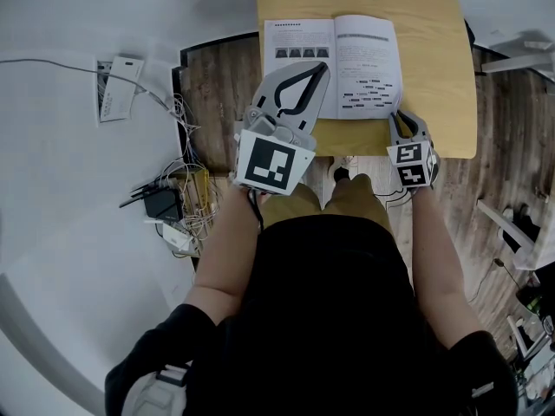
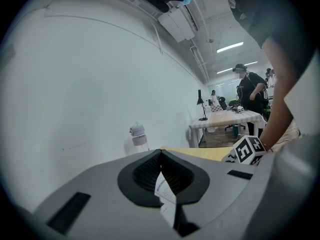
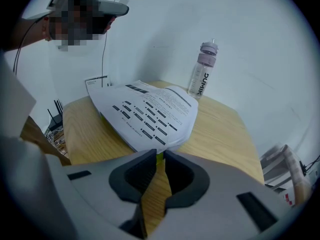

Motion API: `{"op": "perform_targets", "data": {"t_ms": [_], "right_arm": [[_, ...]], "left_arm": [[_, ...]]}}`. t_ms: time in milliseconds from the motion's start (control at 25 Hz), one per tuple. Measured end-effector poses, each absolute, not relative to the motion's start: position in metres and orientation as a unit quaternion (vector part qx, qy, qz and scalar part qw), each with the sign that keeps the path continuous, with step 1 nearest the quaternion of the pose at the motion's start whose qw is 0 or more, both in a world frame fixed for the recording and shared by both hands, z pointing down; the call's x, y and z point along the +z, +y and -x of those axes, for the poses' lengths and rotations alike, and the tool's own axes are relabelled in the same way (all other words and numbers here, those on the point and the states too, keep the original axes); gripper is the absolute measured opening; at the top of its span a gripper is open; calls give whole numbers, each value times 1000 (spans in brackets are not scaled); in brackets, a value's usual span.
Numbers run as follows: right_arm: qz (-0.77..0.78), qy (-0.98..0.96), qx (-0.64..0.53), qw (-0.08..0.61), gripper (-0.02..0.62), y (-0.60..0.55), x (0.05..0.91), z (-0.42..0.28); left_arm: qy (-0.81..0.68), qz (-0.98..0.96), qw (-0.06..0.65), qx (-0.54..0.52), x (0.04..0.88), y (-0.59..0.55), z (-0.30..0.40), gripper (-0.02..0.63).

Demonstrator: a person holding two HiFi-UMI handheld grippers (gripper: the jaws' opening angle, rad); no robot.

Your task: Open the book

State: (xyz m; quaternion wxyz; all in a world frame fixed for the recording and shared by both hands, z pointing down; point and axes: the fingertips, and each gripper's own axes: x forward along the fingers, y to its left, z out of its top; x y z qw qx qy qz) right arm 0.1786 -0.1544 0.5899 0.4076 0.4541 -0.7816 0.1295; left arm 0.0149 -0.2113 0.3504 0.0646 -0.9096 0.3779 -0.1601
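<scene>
The book (image 1: 334,63) lies open on the wooden table (image 1: 434,50), both white printed pages facing up. My left gripper (image 1: 319,68) hovers over the lower left page near the spine, raised off it. In the left gripper view its tips (image 2: 161,152) meet, shut, with only a strip of page showing in the gap behind them. My right gripper (image 1: 401,116) is at the book's near right corner. In the right gripper view its jaws (image 3: 159,154) stand slightly apart, a yellow-green sliver of cover edge shows at the tips, and the book (image 3: 150,111) bulges just beyond them.
A clear water bottle (image 3: 204,71) stands at the table's far edge, also visible as a bottle (image 2: 139,138) beyond the left jaws. A router and tangled cables (image 1: 160,202) lie on the floor at left. People stand by a distant covered table (image 2: 225,119).
</scene>
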Motion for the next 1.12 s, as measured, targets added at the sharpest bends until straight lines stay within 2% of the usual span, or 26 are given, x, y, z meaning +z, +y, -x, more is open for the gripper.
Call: {"op": "perform_targets", "data": {"t_ms": [360, 600, 1120], "right_arm": [[-469, -764, 98, 432, 89, -156, 589, -180], [-482, -755, 71, 438, 192, -161, 585, -188], [-488, -761, 69, 422, 196, -162, 585, -189]], "left_arm": [[375, 910, 70, -164, 349, -209, -20, 11], [371, 911, 71, -167, 350, -207, -23, 11], [366, 914, 65, -166, 355, -206, -29, 11]]}}
